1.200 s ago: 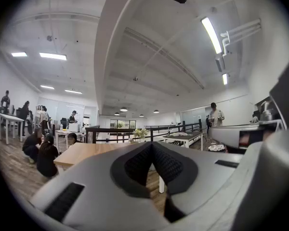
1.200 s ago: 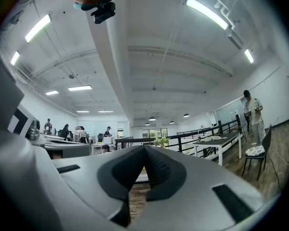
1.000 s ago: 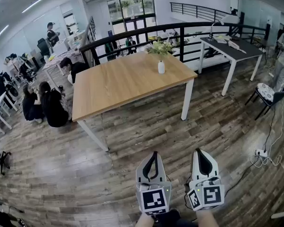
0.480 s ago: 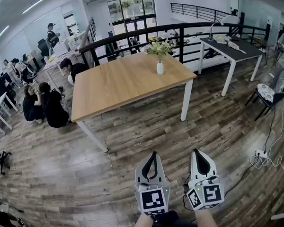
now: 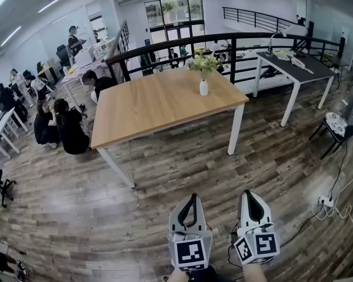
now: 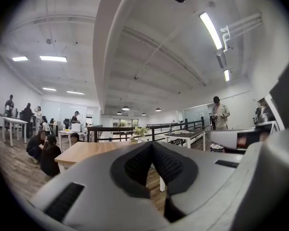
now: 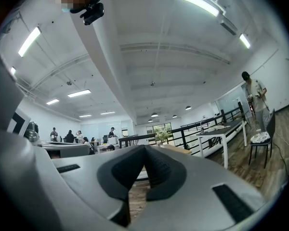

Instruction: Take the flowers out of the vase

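Note:
A small white vase (image 5: pixel 204 87) with green and white flowers (image 5: pixel 203 64) stands near the far right corner of a wooden table (image 5: pixel 159 107). Both grippers are held low over the floor, well short of the table. My left gripper (image 5: pixel 191 199) and right gripper (image 5: pixel 249 195) stand side by side, jaws together, with nothing in them. In the left gripper view the closed tips (image 6: pixel 151 144) point level toward the table, with the flowers (image 6: pixel 140 131) far off. The right gripper view shows its closed tips (image 7: pixel 144 147) and the distant flowers (image 7: pixel 161 135).
A black railing (image 5: pixel 182 43) runs behind the table. A dark desk (image 5: pixel 294 63) and a chair (image 5: pixel 335 126) stand at the right. People sit on the floor at the left (image 5: pixel 67 133). A power strip with cables (image 5: pixel 325 203) lies on the wood floor at the right.
The table and vase have shifted slightly lower and rightward in the head view. Both grippers sit a little lower in the picture, jaws still together.

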Action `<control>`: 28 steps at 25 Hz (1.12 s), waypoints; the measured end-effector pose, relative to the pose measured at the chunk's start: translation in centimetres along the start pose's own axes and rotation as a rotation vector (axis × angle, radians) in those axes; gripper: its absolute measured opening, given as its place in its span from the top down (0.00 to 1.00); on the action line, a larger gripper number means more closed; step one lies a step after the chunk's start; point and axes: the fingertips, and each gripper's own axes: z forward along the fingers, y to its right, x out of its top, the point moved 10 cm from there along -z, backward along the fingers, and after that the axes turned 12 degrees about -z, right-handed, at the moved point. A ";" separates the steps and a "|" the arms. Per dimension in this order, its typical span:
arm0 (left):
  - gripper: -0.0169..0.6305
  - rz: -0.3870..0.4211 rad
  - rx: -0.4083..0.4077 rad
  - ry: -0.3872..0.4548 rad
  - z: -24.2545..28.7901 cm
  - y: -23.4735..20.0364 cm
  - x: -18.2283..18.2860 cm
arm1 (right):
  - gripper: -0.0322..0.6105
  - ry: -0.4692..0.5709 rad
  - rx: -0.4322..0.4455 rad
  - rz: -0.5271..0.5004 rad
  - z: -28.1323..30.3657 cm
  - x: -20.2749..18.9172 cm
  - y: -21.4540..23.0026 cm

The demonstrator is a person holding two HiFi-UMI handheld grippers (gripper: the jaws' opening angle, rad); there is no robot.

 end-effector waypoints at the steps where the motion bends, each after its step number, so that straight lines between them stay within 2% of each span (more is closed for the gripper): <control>1: 0.95 -0.001 0.004 -0.013 -0.1 0.2 -0.1 | 0.96 -0.002 0.001 0.008 0.0 -0.2 0.2; 4: 0.95 0.017 0.010 0.019 0.0 0.0 -0.5 | 0.96 -0.010 0.009 0.013 0.0 -0.5 0.2; 13: 0.95 0.001 0.014 -0.031 1.9 -0.7 -1.0 | 0.96 -0.027 0.000 0.022 1.6 -1.4 0.6; 15: 0.95 0.005 0.001 -0.007 3.1 -1.0 -1.2 | 0.96 -0.026 -0.008 0.020 2.4 -1.6 0.9; 28: 0.95 -0.033 -0.023 -0.010 11.7 -4.4 0.2 | 0.96 -0.026 -0.013 -0.013 10.9 -1.4 1.2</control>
